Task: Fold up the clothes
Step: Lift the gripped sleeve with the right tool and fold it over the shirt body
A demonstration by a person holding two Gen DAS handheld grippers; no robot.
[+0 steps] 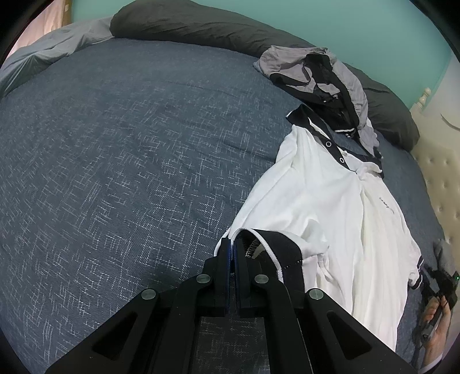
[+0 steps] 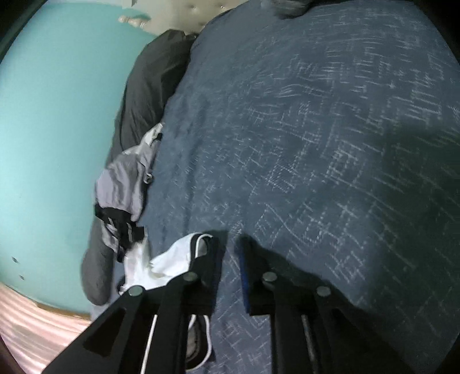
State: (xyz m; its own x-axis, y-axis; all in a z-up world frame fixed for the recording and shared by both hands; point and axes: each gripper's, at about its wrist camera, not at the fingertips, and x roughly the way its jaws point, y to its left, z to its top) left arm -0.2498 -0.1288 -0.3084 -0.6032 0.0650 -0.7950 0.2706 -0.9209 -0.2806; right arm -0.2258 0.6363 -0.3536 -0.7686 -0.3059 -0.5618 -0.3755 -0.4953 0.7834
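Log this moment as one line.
left claw: shut on polo sleeve cuff | right claw: open, beside other cuff | bedspread: polo unfolded

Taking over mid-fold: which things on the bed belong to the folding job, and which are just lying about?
Job: white polo shirt; grey and black garment; left gripper, shut on the shirt's dark cuff; right gripper, open.
Lying about: blue bedspread; dark pillow.

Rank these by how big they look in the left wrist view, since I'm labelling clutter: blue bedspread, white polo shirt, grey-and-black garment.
1. blue bedspread
2. white polo shirt
3. grey-and-black garment; it lies farther from the camera, so its true size against the polo is unsure.
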